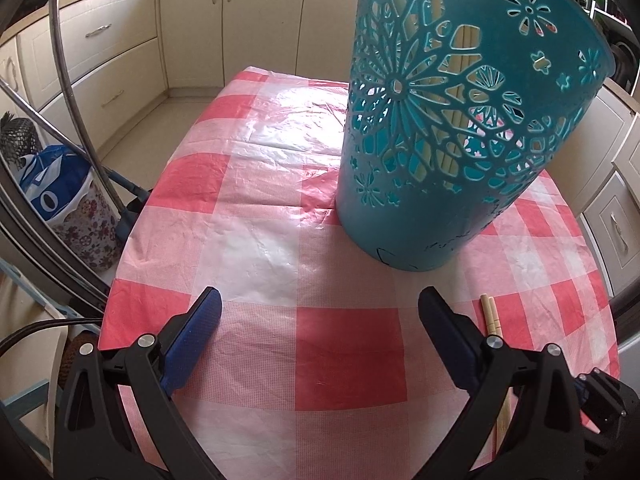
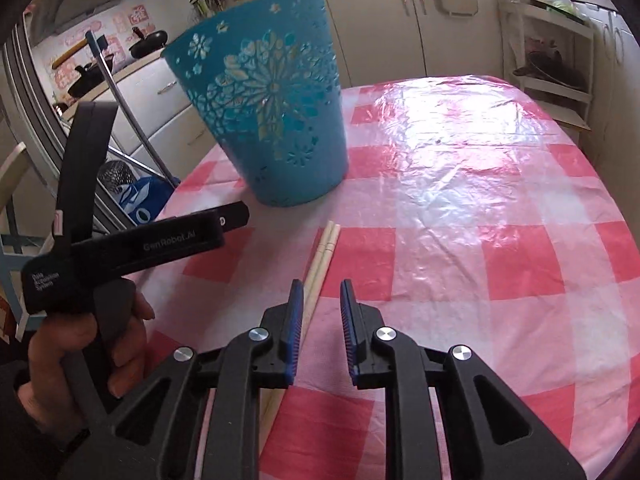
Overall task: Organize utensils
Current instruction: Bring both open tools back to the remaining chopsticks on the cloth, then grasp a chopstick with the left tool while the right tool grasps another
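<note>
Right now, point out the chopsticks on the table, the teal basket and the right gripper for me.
chopsticks (image 2: 325, 249): right wrist view, on the upper shafts lying on the cloth.
teal basket (image 2: 276, 120): right wrist view, on its flower-cut side wall.
right gripper (image 2: 320, 300): right wrist view, the gap between its blue-padded fingertips.

Tablecloth: thin plastic sheeting, red-and-white check, glossy, creased and wrinkled, with strong glare patches.
Basket: teal moulded plastic, matt to satin, pierced with floral cut-outs, smooth at the base band.
Chopsticks: pale wood or bamboo, smooth, unvarnished in look.
Right gripper: black matt plastic frame, bright metal pivot pins, blue ribbed pads.
Left gripper: same black plastic, blue textured pads.
Cabinets: cream, smooth, satin-finished fronts.
</note>
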Motion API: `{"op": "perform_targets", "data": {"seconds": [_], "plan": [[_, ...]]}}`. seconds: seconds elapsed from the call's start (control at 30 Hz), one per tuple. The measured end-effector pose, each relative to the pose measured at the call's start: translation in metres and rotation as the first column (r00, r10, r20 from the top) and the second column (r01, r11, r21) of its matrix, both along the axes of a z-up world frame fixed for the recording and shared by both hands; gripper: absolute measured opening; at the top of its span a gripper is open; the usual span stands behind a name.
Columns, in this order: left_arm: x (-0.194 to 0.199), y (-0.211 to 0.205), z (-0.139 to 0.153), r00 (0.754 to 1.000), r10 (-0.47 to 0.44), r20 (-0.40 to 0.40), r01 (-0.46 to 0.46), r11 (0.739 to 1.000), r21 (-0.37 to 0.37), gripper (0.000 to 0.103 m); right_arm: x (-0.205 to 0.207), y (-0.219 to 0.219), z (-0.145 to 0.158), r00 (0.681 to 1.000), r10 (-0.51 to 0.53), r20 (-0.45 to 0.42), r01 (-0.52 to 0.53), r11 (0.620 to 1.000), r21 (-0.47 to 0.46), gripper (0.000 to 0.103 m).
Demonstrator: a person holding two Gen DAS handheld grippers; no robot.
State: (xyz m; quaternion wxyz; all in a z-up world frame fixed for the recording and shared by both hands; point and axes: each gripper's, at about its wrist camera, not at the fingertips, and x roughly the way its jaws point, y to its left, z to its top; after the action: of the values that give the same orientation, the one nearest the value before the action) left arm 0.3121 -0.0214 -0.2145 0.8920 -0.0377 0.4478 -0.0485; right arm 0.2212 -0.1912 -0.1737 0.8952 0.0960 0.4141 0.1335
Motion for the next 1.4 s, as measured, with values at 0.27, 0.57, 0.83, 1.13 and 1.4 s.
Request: {"op": "perform_targets", "data": {"seconds": [0.27,0.57,0.83,1.13,1.4], "plan": [[0.001,-0.001,-0.001,1.000,0.001,0.000,-0.001,1.000,0.002,0.095,-0.009,0.001,-0.001,1.000,0.002,-0.004,-0.003,0.996,-0.091,0.009],[-0.036,-0.038,0.010,0.994,-0.109,0.026,0.109,0.994,-0.007,0.095,-0.024,-0.040,-0.002,0.994,-0.106,-0.036,0.104,0.994,-0.039,0.008],[-0.048,-0.085,-0.003,0.980,-0.193,-0.039,0.196,0.971,0.135,0.080,-0.028,-0.055,-0.002,0.991,-0.127,-0.042,0.127,0.992,0.016,0.008],[-0.051,-0.058,0.005,0.977,-0.212,-0.030,0.213,0.974,0.081,0.011,-0.027,-0.036,-0.004,0.998,-0.058,-0.025,0.058,0.998,-0.012,0.008],[-0.046,-0.037,0.005,0.980,-0.187,-0.072,0.187,0.982,-0.006,0.011,-0.025,-0.024,-0.004,0.999,-0.036,-0.016,0.035,0.998,-0.049,0.012]]}}
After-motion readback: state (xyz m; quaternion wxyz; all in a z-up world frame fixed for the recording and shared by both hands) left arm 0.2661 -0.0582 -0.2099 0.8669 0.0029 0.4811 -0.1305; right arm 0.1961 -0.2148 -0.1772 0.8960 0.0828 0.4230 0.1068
